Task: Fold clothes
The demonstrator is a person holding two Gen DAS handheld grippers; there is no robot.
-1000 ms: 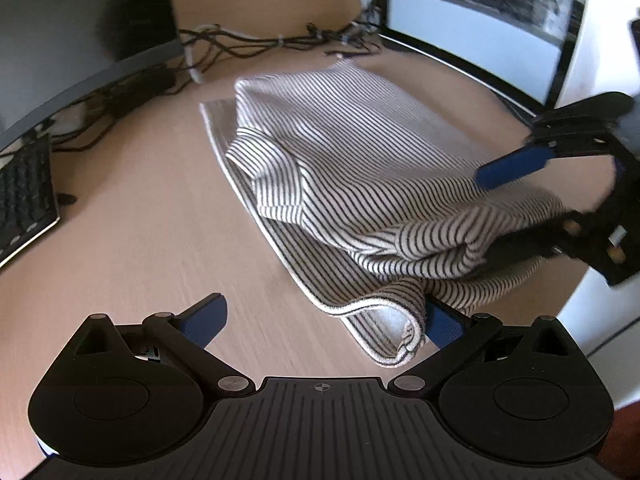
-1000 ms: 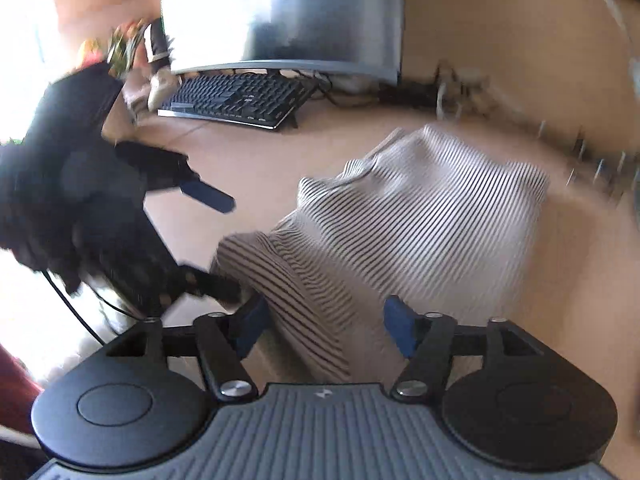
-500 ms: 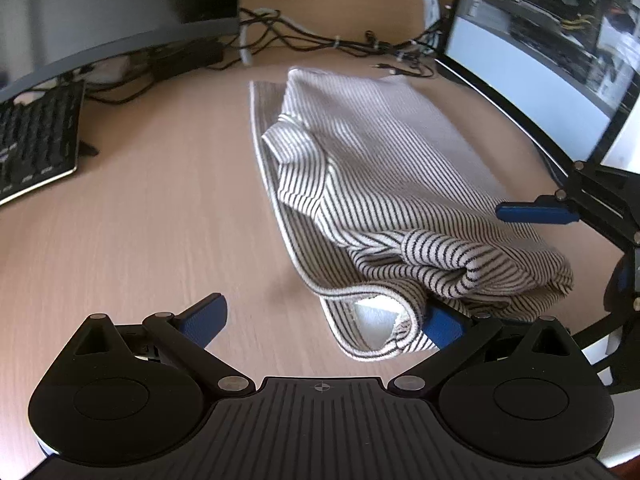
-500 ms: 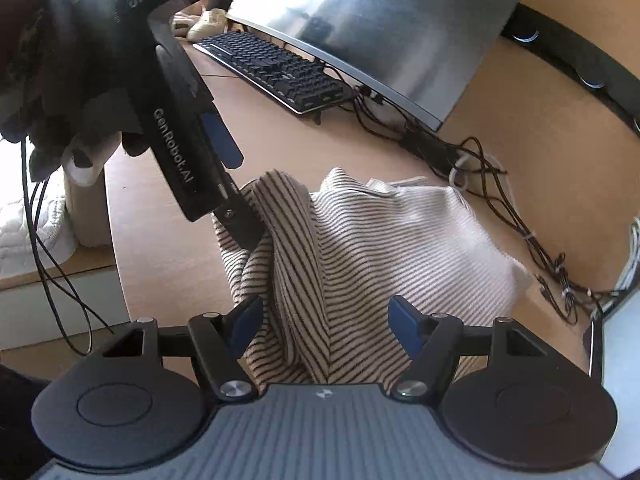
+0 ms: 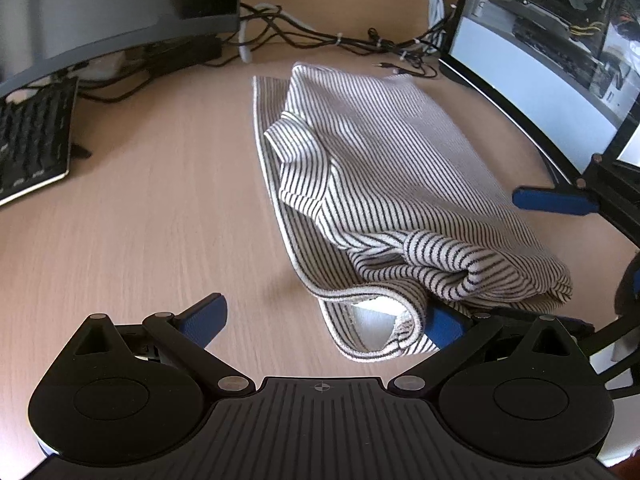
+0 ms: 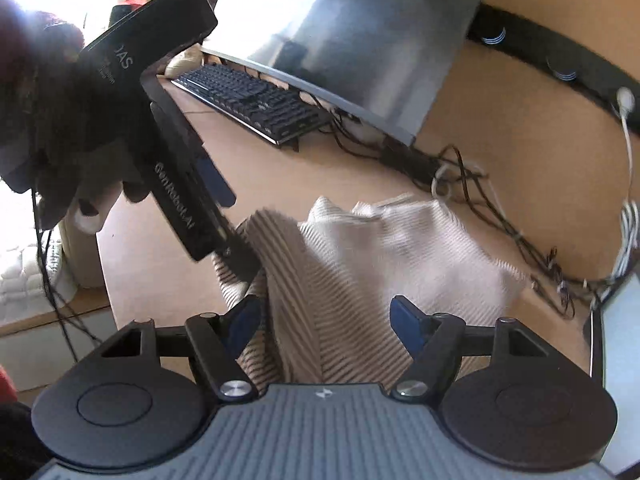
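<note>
Left tongs point(image 5: 322, 318) spread wide above the desk point(image 5: 132, 216), nothing pinched; hem of the striped shirt point(image 5: 384, 184) lying against the right finger only. Ahead and to the left, a keyboard point(image 5: 34, 144) under a monitor point(image 5: 100, 8). Straight ahead, shirt half folded on the desk, cables point(image 5: 332, 40) beyond. Right tongs point(image 6: 326, 322) also spread, shirt bunched between the fingers, pads not pressing it. Further right, a computer case point(image 5: 560, 32).
</note>
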